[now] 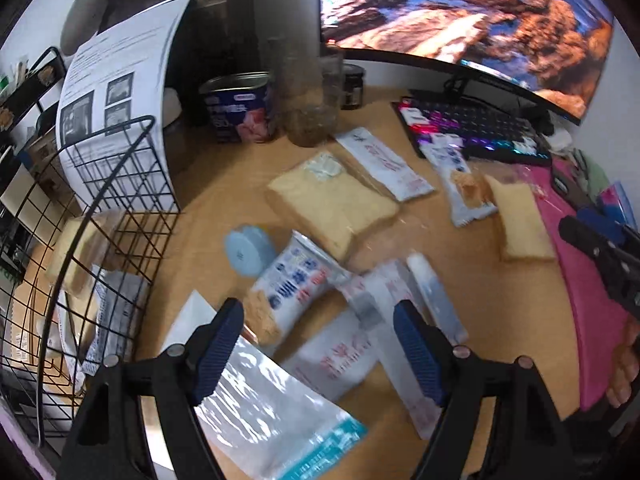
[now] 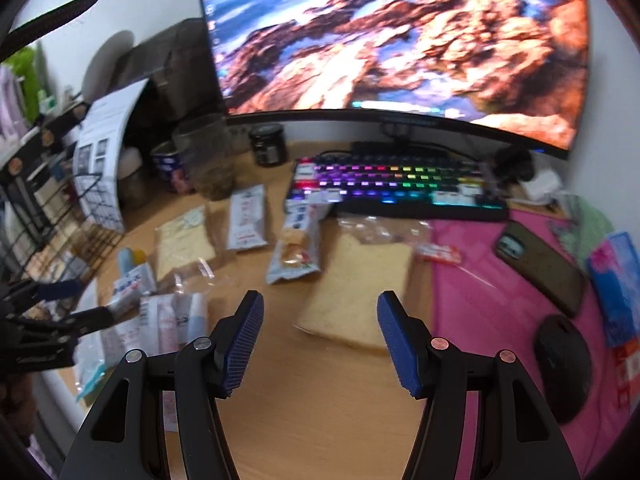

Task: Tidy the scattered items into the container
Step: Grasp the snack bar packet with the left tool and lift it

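Observation:
A black wire basket (image 1: 116,184) stands at the left with a bread slice and packets inside. On the wooden desk lie bagged bread (image 1: 332,204), a white sachet (image 1: 384,164), a snack bar packet (image 1: 464,184), a blue round tub (image 1: 248,250), a blue-and-white packet (image 1: 292,284), white sachets (image 1: 340,356) and a clear zip bag (image 1: 272,412). My left gripper (image 1: 318,312) hovers open over the blue-and-white packet and the sachets, gripping nothing. My right gripper (image 2: 320,300) is open above another bagged bread slice (image 2: 360,280), apart from it.
A large monitor (image 2: 400,40) and a lit keyboard (image 2: 392,184) fill the back. On the pink mat (image 2: 480,280) at the right lie a phone (image 2: 540,264) and a mouse (image 2: 564,364). A tin (image 1: 240,108), jars and a curled paper sheet (image 1: 120,80) stand behind the basket.

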`<state>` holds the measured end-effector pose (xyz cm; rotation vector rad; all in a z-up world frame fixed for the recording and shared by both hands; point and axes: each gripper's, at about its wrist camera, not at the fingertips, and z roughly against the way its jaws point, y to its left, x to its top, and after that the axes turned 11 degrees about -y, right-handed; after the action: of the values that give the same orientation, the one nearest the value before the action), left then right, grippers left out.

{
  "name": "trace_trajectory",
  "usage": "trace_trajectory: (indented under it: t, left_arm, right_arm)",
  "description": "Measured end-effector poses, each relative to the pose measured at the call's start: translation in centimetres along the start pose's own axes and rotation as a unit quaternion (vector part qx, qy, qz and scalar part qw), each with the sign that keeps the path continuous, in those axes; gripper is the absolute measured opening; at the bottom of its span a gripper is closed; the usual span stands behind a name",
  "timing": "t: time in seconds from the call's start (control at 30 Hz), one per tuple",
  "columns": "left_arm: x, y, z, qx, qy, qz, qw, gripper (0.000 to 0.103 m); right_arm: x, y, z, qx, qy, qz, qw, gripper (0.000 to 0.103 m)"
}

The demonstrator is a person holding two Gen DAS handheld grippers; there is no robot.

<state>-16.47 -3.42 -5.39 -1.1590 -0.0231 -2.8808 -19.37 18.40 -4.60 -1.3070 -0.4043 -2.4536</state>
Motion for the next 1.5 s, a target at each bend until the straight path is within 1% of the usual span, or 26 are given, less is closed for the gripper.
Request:
trace_trajectory:
  t: [0.03, 0.1, 0.13, 0.2, 0.3, 0.33, 0.37, 0.43, 0.5, 0.57, 0.7, 0.77, 0.87, 0.97, 1.1, 1.27, 1.33, 1.4, 1.43, 1.5]
  left_arm:
    - [0.1, 0.4, -0.2, -0.003, 0.003, 0.006, 1.0, 0.081]
    - [0.2, 0.6, -0.5, -0.003, 0.005, 0.009, 0.9999, 0.081]
    - [0.1, 0.7, -0.5, -0.002, 0.005, 0.009, 0.9999, 0.081]
    - [0.1, 0.7, -0.5, -0.003, 0.005, 0.006, 1.0, 0.081]
    - [0.1, 1.0, -0.7, 0.001, 0.008, 0.006, 1.0, 0.081]
    - [0.1, 1.2, -0.7, 0.002, 0.009, 0.008, 0.9999, 0.081]
    - [0.1, 1.4, -0.9, 0.001, 0.013, 0.008, 0.9999, 0.081]
    - [0.0, 1.7, -1.2, 0.002, 0.017, 0.007, 0.9998, 0.081]
    - [-0.1, 2.1, -1.6, 0.003, 0.02, 0.009, 0.9998, 0.081]
    - [-0.1, 2.2, -2.1, 0.002, 0.024, 0.007, 0.9997, 0.081]
    - [-0.2, 2.1, -3.2, -0.004, 0.036, -0.006, 0.9993, 0.081]
    - [-0.3, 2.2, -3.7, -0.007, 0.044, -0.016, 0.9989, 0.081]
    - [-0.4, 2.5, -4.3, -0.008, 0.053, -0.025, 0.9983, 0.081]
    - [-0.4, 2.6, -5.0, -0.028, 0.065, -0.038, 0.9967, 0.081]
    - [-0.3, 2.7, -5.8, -0.028, 0.07, -0.057, 0.9955, 0.081]
    - [-0.5, 2.9, -7.0, -0.029, 0.083, -0.065, 0.994, 0.081]
    - [-0.6, 3.0, -7.2, -0.036, 0.083, -0.063, 0.9939, 0.08]
    - [-0.7, 3.2, -7.4, -0.039, 0.085, -0.059, 0.9939, 0.075]
    - [-0.7, 3.3, -7.6, -0.042, 0.088, -0.057, 0.9936, 0.074]
    - [-0.7, 3.3, -7.6, -0.048, 0.084, -0.055, 0.9938, 0.068]
  right_arm:
    - [0.3, 0.6, -0.7, 0.02, -0.001, 0.013, 1.0, 0.06]
    - [0.8, 1.8, -2.3, 0.036, -0.001, 0.041, 0.998, 0.06]
    - [1.1, 2.2, -3.1, 0.04, -0.002, 0.05, 0.998, 0.06]
    - [1.9, 2.9, -6.0, 0.043, 0.005, 0.062, 0.997, 0.06]
    - [2.4, 3.2, -10.4, 0.028, 0.035, 0.072, 0.996, 0.06]
    - [2.4, 3.2, -11.4, 0.016, 0.041, 0.074, 0.996, 0.059]
    - [2.4, 3.1, -12.2, 0.006, 0.045, 0.073, 0.996, 0.06]
    - [2.2, 2.9, -13.7, 0.006, 0.059, 0.068, 0.996, 0.059]
    - [1.9, 2.9, -14.8, -0.004, 0.069, 0.071, 0.995, 0.059]
    - [1.6, 2.8, -15.8, -0.013, 0.079, 0.076, 0.994, 0.056]
    - [1.1, 2.5, -16.5, -0.01, 0.089, 0.075, 0.993, 0.054]
    - [1.0, 2.3, -16.7, -0.01, 0.092, 0.074, 0.993, 0.045]
    - [0.9, 2.2, -16.5, -0.002, 0.095, 0.074, 0.993, 0.041]
    - [0.8, 2.2, -16.5, 0.0, 0.097, 0.075, 0.992, 0.04]
    - [0.9, 2.1, -16.4, 0.007, 0.098, 0.068, 0.993, 0.039]
    - [0.8, 2.0, -16.3, 0.008, 0.098, 0.067, 0.993, 0.039]
    - [0.9, 2.1, -16.2, 0.006, 0.097, 0.07, 0.993, 0.039]
    - [0.8, 2.1, -16.3, 0.004, 0.093, 0.074, 0.993, 0.039]
    - [0.8, 2.1, -16.2, 0.002, 0.089, 0.075, 0.993, 0.039]
    - [0.9, 2.3, -16.2, 0.001, 0.087, 0.075, 0.993, 0.04]
